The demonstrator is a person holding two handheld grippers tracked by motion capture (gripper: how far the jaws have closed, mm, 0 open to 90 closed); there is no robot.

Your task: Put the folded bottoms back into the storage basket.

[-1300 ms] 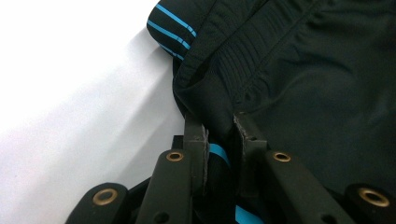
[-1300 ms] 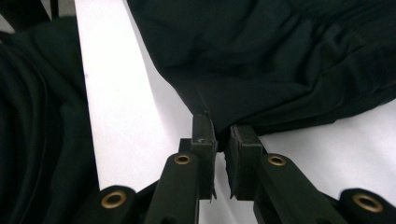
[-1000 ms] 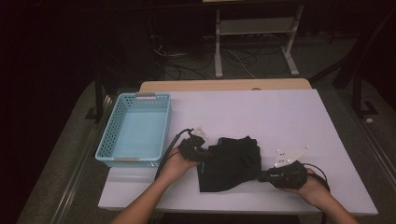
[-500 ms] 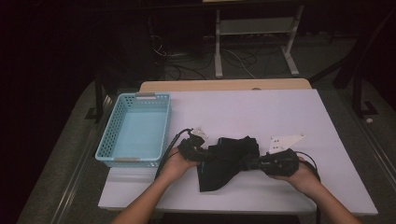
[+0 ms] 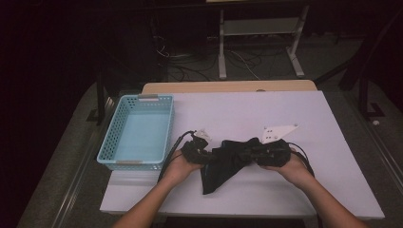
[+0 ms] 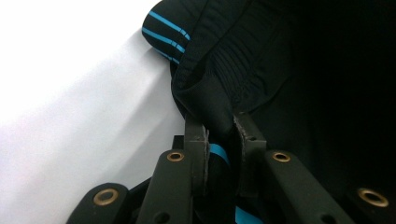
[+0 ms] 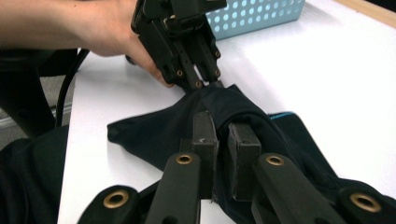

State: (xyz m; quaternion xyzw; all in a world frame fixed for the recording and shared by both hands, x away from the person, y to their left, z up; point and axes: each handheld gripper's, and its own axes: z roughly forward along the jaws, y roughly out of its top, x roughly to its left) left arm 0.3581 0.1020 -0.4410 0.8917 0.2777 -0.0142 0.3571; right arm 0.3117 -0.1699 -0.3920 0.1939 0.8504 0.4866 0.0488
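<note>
A black garment (image 5: 223, 164) with thin blue stripes (image 6: 166, 32) lies bunched on the white table (image 5: 266, 114), stretched between the two grippers. My left gripper (image 5: 202, 153) is shut on a fold of its left side; the cloth (image 6: 261, 70) is pinched between the jaws (image 6: 219, 135). My right gripper (image 5: 259, 151) is shut on the cloth's right side, with fabric (image 7: 159, 130) clamped between its pads (image 7: 222, 140). In the right gripper view the left gripper (image 7: 208, 84) bites the same fold just ahead.
A light blue mesh basket (image 5: 114, 142) stands at the table's left, close beside the left hand; its corner (image 7: 252, 14) shows behind the left gripper. A wooden board (image 5: 228, 86) lines the far edge. Bare table lies beyond and to the right.
My right gripper has moved left toward the left one, carrying its side of the garment, so the cloth has bunched into a narrower shape. The left gripper has stayed put.
</note>
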